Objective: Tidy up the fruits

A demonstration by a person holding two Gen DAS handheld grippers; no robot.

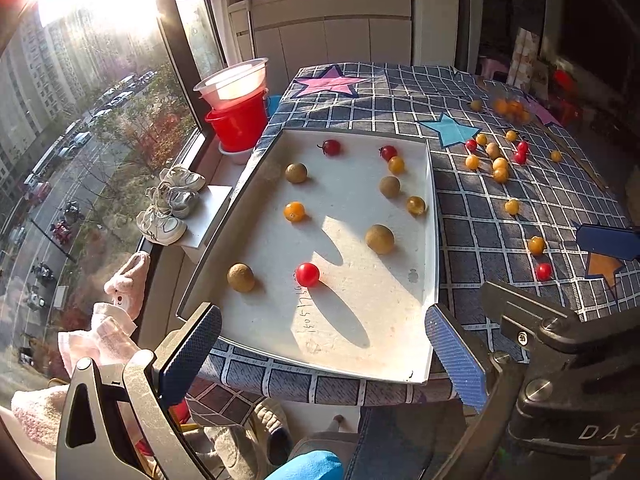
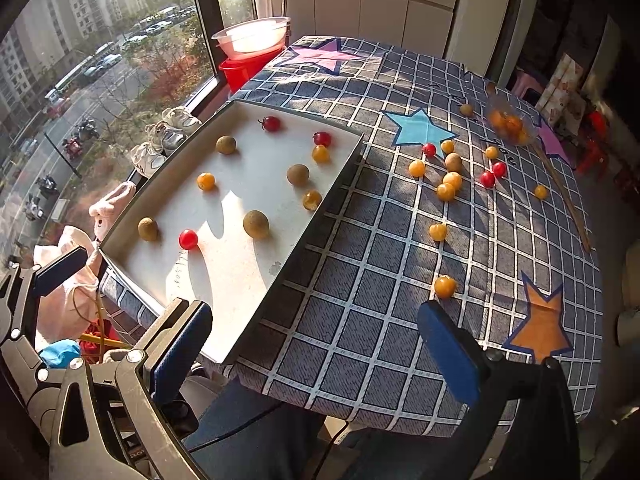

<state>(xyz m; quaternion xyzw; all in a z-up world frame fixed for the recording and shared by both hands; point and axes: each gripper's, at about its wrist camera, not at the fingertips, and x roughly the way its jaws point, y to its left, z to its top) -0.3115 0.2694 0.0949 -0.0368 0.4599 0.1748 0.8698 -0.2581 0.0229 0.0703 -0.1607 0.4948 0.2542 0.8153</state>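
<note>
A shallow white tray (image 1: 430, 216) lies on the left part of the bench (image 2: 360, 280), which wears a blue-grey checked cloth with coloured star patches. In the tray the fruits sit well apart from one another: four dull brown-green round ones, among them one near the front left (image 1: 241, 277) and a larger one toward the right (image 1: 379, 239); glossy red cherry tomatoes, one near the front (image 1: 307, 274) and two by the far edge (image 1: 331, 147); and a few orange-yellow ones such as the one left of centre (image 1: 294, 211). More fruit lies scattered on the cloth to the right of the tray: a loose cluster of orange, red and one brown piece (image 2: 452, 176), and single orange ones nearer the front (image 2: 445, 286). A clear bag of orange fruit (image 2: 508, 124) lies farther back.

The left tongs (image 1: 324, 352) hang over the tray's near edge, spread wide, holding and touching nothing. The right tongs (image 2: 316, 344) are likewise wide apart and empty, over the front of the bench beside the tray's near corner.
</note>
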